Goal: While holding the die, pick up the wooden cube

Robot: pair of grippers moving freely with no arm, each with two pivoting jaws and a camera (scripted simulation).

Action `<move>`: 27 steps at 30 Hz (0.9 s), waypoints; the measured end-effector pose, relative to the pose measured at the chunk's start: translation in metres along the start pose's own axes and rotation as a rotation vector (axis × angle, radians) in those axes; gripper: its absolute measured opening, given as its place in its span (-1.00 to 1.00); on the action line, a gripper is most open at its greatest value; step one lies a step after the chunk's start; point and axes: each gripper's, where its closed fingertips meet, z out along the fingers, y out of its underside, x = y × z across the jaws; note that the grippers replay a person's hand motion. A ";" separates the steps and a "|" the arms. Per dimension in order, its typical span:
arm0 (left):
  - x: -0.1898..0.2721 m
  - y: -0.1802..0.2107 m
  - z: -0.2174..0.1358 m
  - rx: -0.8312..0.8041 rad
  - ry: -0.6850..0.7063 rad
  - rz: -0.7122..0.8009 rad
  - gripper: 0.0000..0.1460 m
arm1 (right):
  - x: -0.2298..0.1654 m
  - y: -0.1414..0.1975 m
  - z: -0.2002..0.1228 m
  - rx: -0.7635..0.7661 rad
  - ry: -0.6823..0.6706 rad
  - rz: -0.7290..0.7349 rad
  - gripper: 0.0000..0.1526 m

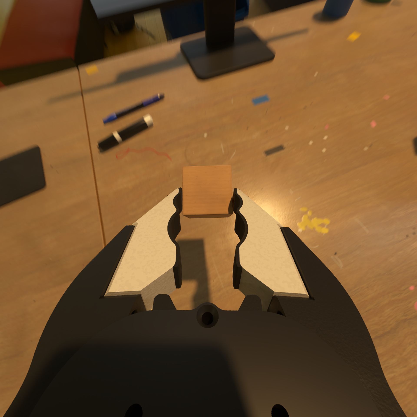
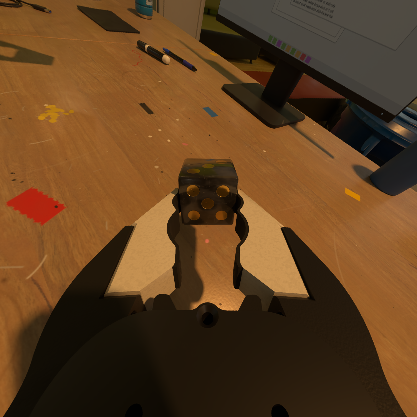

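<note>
In the left wrist view, the plain wooden cube (image 1: 206, 191) sits between the fingertips of my left gripper (image 1: 207, 198). The jaws press its two sides, and it hangs above the wooden desk (image 1: 316, 169) with its shadow below. In the right wrist view, a dark translucent die with gold pips (image 2: 207, 194) is clamped between the fingertips of my right gripper (image 2: 207, 203), held above the desk (image 2: 90, 158). Neither gripper shows in the other's view.
A monitor stand (image 1: 225, 52) is at the desk's far edge; it also shows with the screen in the right wrist view (image 2: 266, 103). A black marker (image 1: 125, 133) and blue pen (image 1: 133, 108) lie to the left. A black pad (image 1: 20, 173) is far left. A dark cylinder (image 2: 397, 173) stands right.
</note>
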 end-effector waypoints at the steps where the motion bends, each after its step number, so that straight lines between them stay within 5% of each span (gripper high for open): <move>1: 0.004 -0.014 -0.008 0.044 -0.002 0.013 -0.38 | 0.000 0.000 0.000 0.000 0.001 0.000 -0.39; 7: 0.074 -0.102 -0.029 0.308 0.155 0.100 -0.38 | 0.001 0.001 -0.001 -0.002 0.003 -0.004 -0.39; 12: 0.165 -0.148 0.003 0.429 0.423 0.089 -0.38 | 0.001 0.001 -0.002 -0.003 0.006 -0.001 -0.39; 19: 0.247 -0.137 0.080 0.377 0.553 0.081 -0.38 | 0.005 0.003 -0.007 -0.001 0.017 0.012 -0.39; 27: 0.264 -0.129 0.102 0.415 0.761 0.031 -0.38 | 0.008 0.008 -0.009 -0.014 0.026 0.018 -0.39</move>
